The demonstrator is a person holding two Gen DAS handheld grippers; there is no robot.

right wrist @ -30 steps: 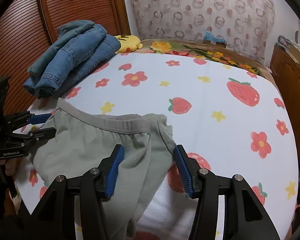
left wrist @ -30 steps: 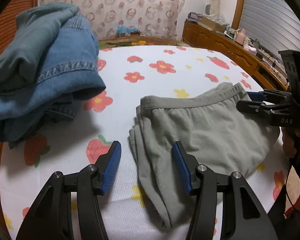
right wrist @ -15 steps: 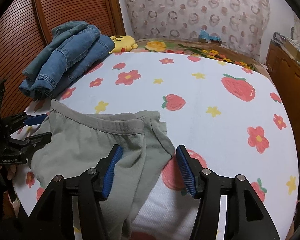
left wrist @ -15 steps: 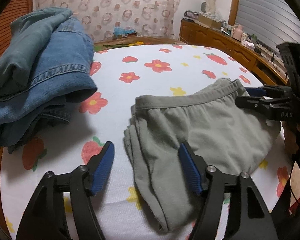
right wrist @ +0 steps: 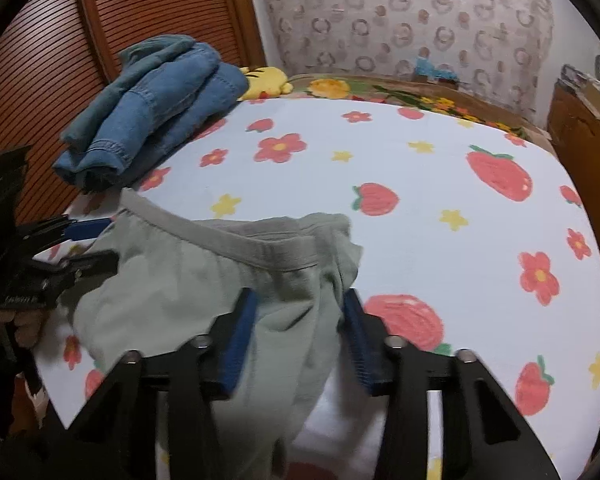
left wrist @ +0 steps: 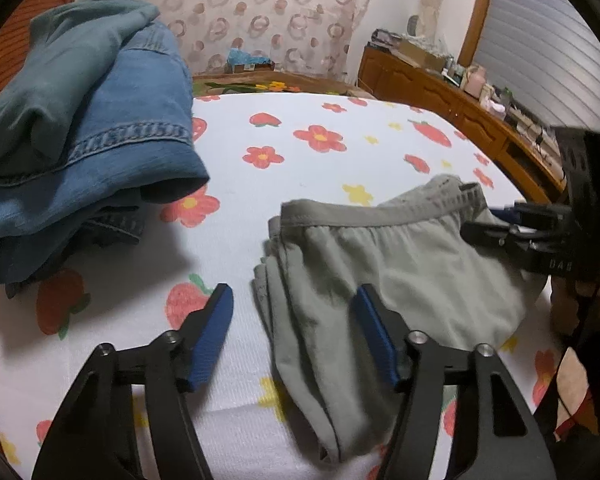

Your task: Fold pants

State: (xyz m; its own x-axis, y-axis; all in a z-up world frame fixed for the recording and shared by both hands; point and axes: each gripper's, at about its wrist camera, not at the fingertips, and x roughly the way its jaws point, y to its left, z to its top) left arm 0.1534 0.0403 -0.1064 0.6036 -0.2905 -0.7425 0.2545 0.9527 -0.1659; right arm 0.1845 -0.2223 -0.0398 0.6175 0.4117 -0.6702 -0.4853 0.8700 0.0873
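Right wrist view is showing the grey pants (right wrist: 188, 280) lying on the bed (right wrist: 420, 200). The right gripper (right wrist: 298, 336) and left gripper (left wrist: 294, 336) are both gaping wide, holding nothing. Grabbing one layer only could be messing up the fold.

Soft, even indoor light; dark shadow falls beneath the denim pile (left wrist: 80, 128) at left. Fisheye bending and black vignetting mark all frame edges. The lower centre of the right wrist view is blurred.

Grey-green pants (left wrist: 384, 264), folded, on bed
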